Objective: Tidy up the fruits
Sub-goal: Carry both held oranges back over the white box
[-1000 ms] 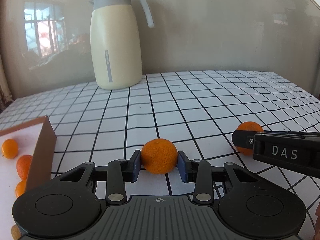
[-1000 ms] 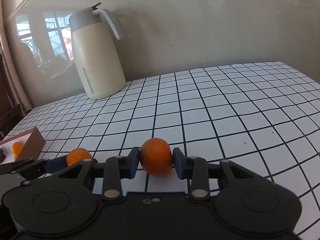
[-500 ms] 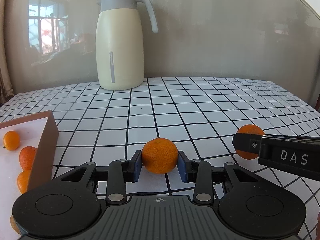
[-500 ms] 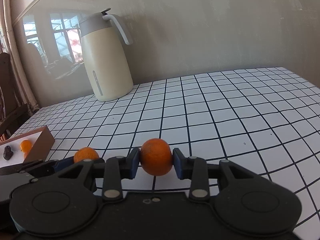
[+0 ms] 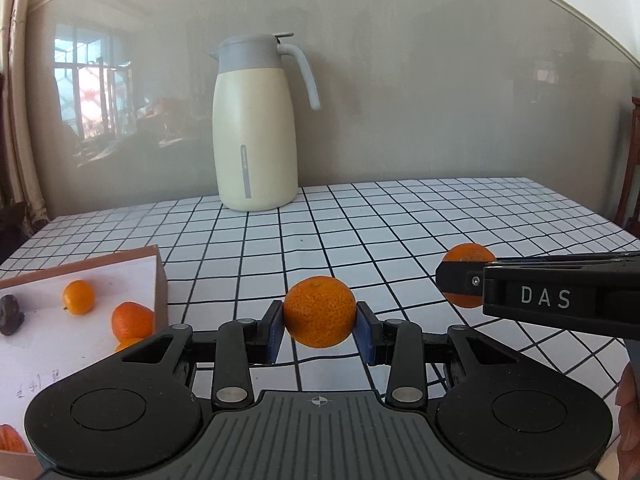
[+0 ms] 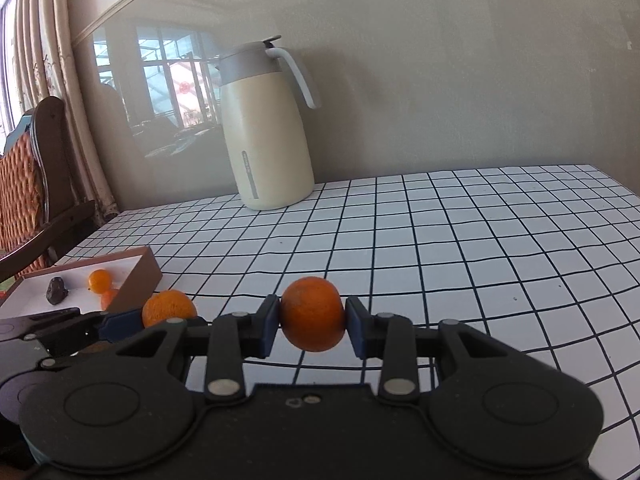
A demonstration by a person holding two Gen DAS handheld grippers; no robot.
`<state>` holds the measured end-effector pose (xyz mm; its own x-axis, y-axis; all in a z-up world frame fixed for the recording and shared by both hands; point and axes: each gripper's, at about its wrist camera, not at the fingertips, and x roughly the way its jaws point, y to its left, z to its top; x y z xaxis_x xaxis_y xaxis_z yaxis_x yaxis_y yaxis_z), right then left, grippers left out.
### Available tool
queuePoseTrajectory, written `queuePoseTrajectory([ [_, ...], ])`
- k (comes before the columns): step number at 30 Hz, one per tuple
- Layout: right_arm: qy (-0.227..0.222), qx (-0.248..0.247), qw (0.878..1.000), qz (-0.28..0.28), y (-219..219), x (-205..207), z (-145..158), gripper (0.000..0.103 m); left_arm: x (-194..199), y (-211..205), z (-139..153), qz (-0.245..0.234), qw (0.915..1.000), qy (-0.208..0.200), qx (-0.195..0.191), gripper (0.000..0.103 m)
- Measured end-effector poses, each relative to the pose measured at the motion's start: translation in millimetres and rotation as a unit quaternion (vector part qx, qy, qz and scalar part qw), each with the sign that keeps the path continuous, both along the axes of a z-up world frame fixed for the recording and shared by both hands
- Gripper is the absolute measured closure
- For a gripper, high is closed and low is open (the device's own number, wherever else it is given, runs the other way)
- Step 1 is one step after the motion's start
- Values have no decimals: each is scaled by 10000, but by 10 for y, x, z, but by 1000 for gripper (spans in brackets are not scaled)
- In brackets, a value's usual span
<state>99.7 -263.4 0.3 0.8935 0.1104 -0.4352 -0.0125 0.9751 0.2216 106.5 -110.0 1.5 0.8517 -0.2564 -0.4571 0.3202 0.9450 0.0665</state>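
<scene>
My left gripper [image 5: 319,326] is shut on a small orange mandarin [image 5: 319,311], held above the checked tablecloth. My right gripper [image 6: 312,326] is shut on a second mandarin [image 6: 312,313]. In the left wrist view the right gripper [image 5: 456,282] comes in from the right with its mandarin [image 5: 469,254] partly hidden. In the right wrist view the left gripper [image 6: 120,322] shows at lower left with its mandarin [image 6: 168,307]. A brown box [image 5: 162,276] with a white inside lies at the left and holds several mandarins [image 5: 78,297].
A cream thermos jug [image 5: 256,132] with a grey lid stands at the back by the wall. A small dark lump [image 5: 10,314] lies in the box. A wooden chair [image 6: 36,184] stands beyond the table's left edge. A hand [image 5: 628,412] shows at lower right.
Both grippers have lifted and drawn back a little with their mandarins. The box has come further into both views. The grips have not changed.
</scene>
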Motion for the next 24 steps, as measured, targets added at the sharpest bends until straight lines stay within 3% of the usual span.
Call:
queuePoseTrajectory([
  [12,-41,10,9976,695,419,-54,126,76,-216,509,212,309,9994,-157,-69,66],
  [24,-210,90,9884,1500,951,-82,266,76,-545,1135,230,1017,9943,-212,-244,66],
])
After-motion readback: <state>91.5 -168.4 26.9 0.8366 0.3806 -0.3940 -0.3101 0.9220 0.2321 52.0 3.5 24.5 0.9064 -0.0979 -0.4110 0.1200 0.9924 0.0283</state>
